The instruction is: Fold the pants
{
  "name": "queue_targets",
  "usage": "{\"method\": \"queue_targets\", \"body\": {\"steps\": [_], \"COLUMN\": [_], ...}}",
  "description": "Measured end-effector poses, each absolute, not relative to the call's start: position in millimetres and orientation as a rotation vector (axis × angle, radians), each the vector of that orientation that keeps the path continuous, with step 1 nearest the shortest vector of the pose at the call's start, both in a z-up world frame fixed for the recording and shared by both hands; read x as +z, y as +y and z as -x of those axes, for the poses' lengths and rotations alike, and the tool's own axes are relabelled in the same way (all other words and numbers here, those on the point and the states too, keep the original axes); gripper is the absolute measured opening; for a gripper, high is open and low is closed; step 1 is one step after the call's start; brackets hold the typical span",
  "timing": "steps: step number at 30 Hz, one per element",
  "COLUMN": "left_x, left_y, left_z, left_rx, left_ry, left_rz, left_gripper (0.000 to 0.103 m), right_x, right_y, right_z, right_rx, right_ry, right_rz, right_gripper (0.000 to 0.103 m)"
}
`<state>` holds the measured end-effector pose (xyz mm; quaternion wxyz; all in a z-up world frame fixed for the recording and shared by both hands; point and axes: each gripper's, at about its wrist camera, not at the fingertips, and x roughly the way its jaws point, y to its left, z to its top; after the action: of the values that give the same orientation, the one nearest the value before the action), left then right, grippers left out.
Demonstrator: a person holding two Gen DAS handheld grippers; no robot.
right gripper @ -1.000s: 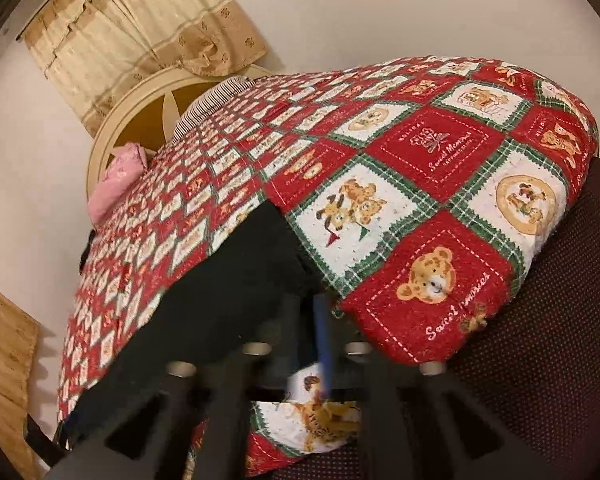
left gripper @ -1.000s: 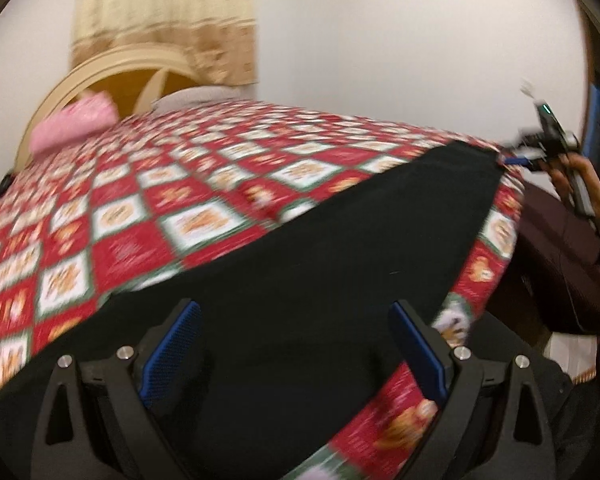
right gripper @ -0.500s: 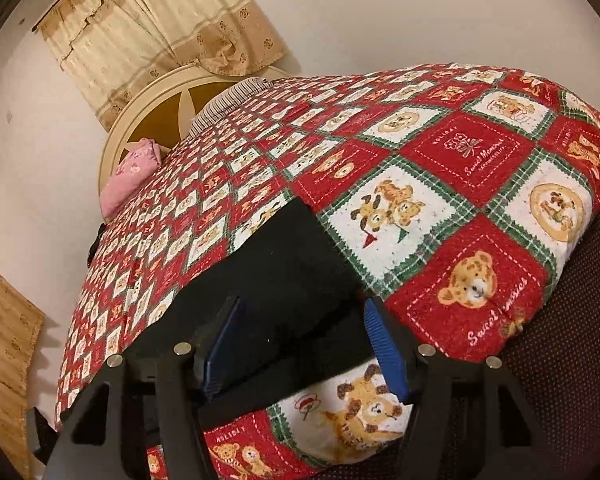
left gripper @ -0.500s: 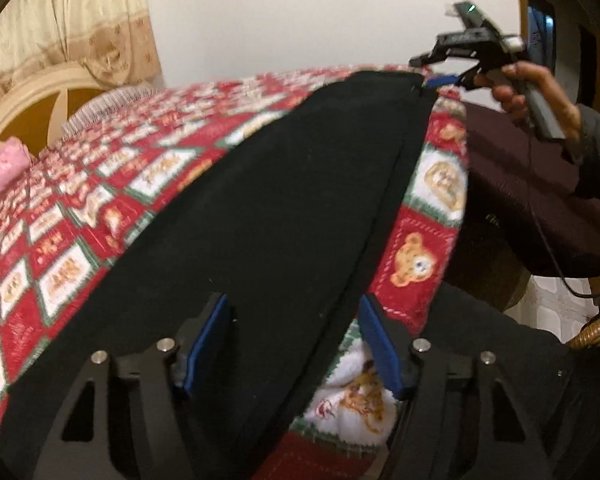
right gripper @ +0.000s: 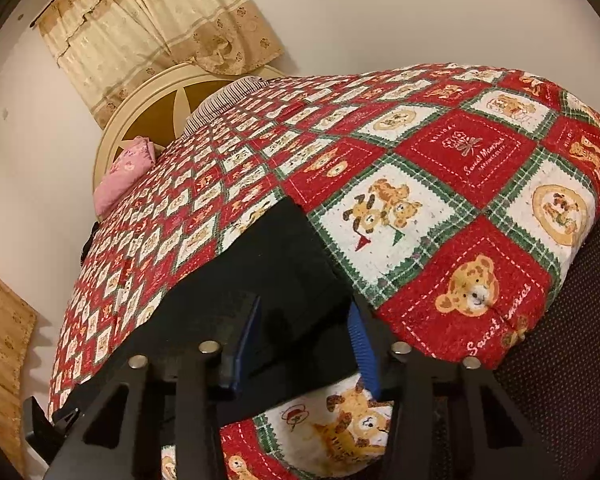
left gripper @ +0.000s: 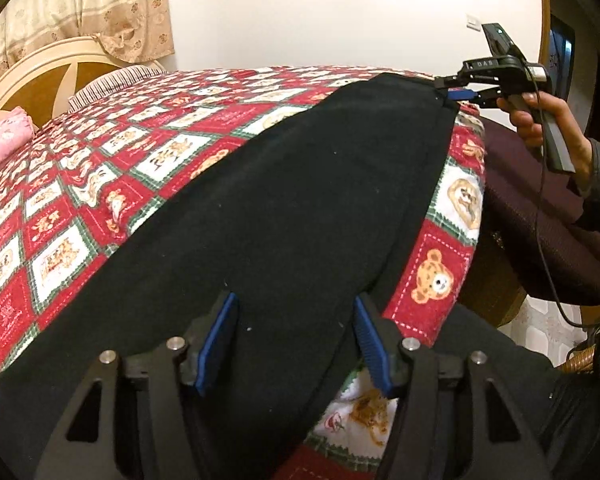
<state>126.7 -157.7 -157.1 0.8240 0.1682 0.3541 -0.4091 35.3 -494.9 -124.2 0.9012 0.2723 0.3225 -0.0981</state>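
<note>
In the left wrist view, your left gripper (left gripper: pixel 294 340) sits low over the near end of the black pants (left gripper: pixel 292 200), which lie stretched along the edge of the bed (left gripper: pixel 100 184) on its red, white and green teddy-bear quilt. The blue pads (left gripper: pixel 216 340) stand apart on either side of a strip of the black cloth; the jaws are closing, with the fabric between them but not yet pinched. At the far end of the pants, your right hand (left gripper: pixel 548 120) holds the right gripper (left gripper: pixel 458 94) at the corner of the cloth, right at the bed's edge. You cannot tell from here whether its tips press the fabric. Beyond the pants, at the head of the bed, lie a striped pillow (left gripper: pixel 112 82) and a pink bundle (left gripper: pixel 4 140), under a round cream headboard (left gripper: pixel 40 76) and a beige curtain (left gripper: pixel 84 8). A dark maroon cover (left gripper: pixel 540 216) hangs beside the bed, below your right hand.

In the right wrist view, your right gripper (right gripper: pixel 304 344) straddles the end of the pants (right gripper: pixel 268 272) where they meet the bed (right gripper: pixel 460 168) corner. Its jaws are closing with the black cloth between the blue pads (right gripper: pixel 360 344), which stand apart with a clear gap to the fabric. The pants run away from this gripper along the bed's near edge
</note>
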Motion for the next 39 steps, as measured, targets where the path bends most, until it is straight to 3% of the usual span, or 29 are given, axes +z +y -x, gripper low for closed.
{"method": "queue_targets", "body": {"steps": [2, 7, 15, 16, 17, 18, 19, 21, 27, 33, 37, 39], "left_x": [-156.3, -154.1, -156.6, -156.0, -155.3, -153.4, -149.5, -142.8, -126.1, -149.1, -155.0, -154.7], "left_y": [-157.2, -155.2, -158.3, -157.7, -156.7, -155.6, -153.5, -149.4, -136.0, -140.6, -141.2, -140.5], "left_z": [-127.4, -130.7, -133.8, -134.4, -135.5, -136.6, -137.2, -136.9, -129.9, -122.3, -118.9, -120.6], "left_rx": [-0.876, -0.892, -0.902, -0.904, -0.907, -0.910, -0.917, -0.926, -0.965, -0.992, -0.998, -0.998], "left_ry": [0.747, 0.747, 0.749, 0.748, 0.749, 0.749, 0.744, 0.736, 0.715, 0.772, 0.782, 0.782], "left_rz": [-0.358, -0.357, -0.352, -0.346, -0.340, -0.330, -0.313, -0.292, -0.242, -0.267, -0.274, -0.271], "left_gripper": [0.057, 0.027, 0.021, 0.013, 0.011, 0.009, 0.007, 0.007, 0.007, 0.007, 0.007, 0.007], "right_x": [-122.8, -117.4, -119.3, -121.9, -124.2, -125.7, -124.7, -118.2, -90.2, -126.1, -128.8, -125.1], "right_y": [-496.1, -505.7, -500.0, -499.9, -500.3, -500.4, -499.0, -494.9, -478.3, -498.1, -503.7, -502.7], "right_z": [-32.7, -24.6, -35.5, -39.6, -42.6, -44.9, -45.7, -42.0, -16.7, -20.6, -14.6, -13.6], "right_rx": [-0.190, -0.190, -0.203, -0.214, -0.216, -0.225, -0.231, -0.225, -0.182, -0.222, -0.234, -0.231], "right_ry": [0.659, 0.628, 0.652, 0.662, 0.673, 0.682, 0.681, 0.665, 0.600, 0.678, 0.648, 0.633], "right_rz": [-0.570, -0.617, -0.569, -0.561, -0.562, -0.556, -0.542, -0.523, -0.465, -0.535, -0.561, -0.554], "right_gripper": [0.039, 0.039, 0.039, 0.039, 0.035, 0.016, 0.013, 0.008, 0.007, 0.008, 0.022, 0.022]}}
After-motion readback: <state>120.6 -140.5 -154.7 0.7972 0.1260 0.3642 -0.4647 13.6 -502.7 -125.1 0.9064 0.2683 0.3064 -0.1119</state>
